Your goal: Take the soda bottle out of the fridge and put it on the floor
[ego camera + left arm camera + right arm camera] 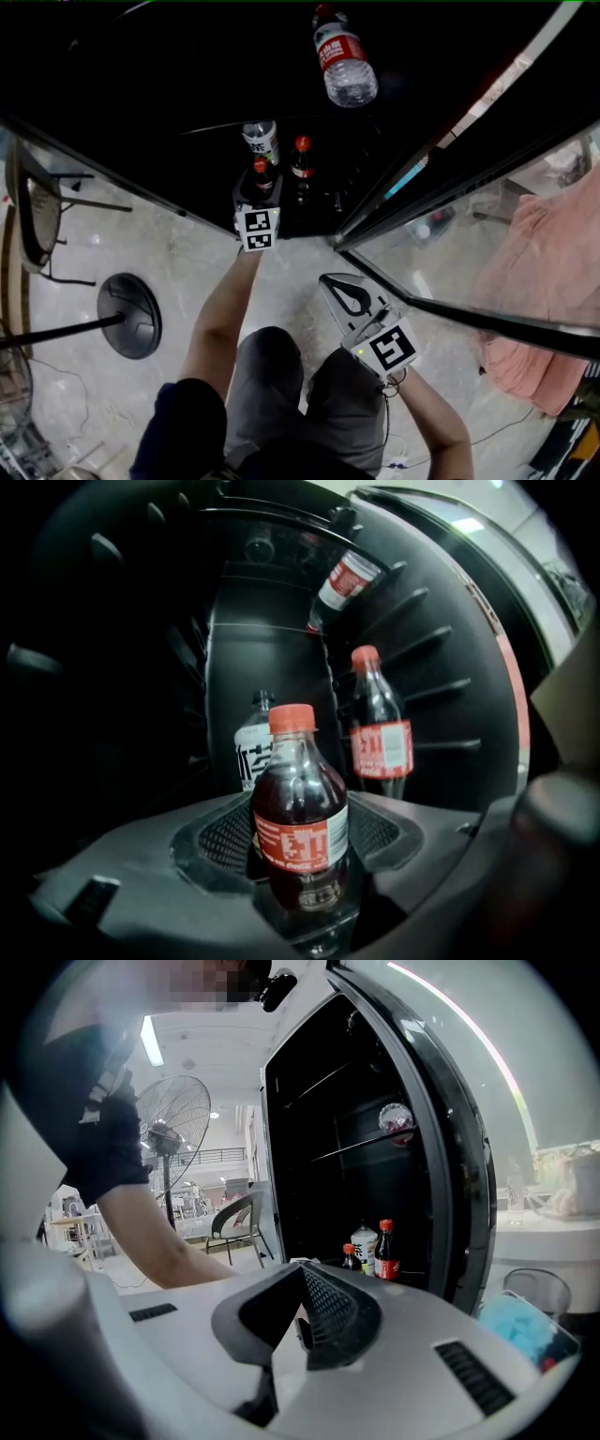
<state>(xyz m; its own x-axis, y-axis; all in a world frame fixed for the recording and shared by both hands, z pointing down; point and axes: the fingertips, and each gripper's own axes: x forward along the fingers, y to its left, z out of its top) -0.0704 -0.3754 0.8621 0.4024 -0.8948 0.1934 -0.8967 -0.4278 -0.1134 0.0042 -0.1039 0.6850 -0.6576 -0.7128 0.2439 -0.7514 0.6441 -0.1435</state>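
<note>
A soda bottle (300,822) with a red cap, red label and dark drink stands between the jaws of my left gripper (302,850), whose meshed pads (223,834) press on both its sides. In the head view my left gripper (260,194) reaches into the dark open fridge (187,84) with that soda bottle (263,174) at its tip. A second soda bottle (381,731) and a white-labelled bottle (251,752) stand behind it. My right gripper (330,281) hangs outside the fridge over the floor, shut and empty. In its own view the right gripper (302,1277) faces the fridge.
A water bottle (344,58) lies on a higher fridge shelf. The glass fridge door (469,141) stands open at the right. On the pale floor (178,262) are a fan base (129,315) and a chair (37,211) at the left, and pink cloth (539,281) lies at the right.
</note>
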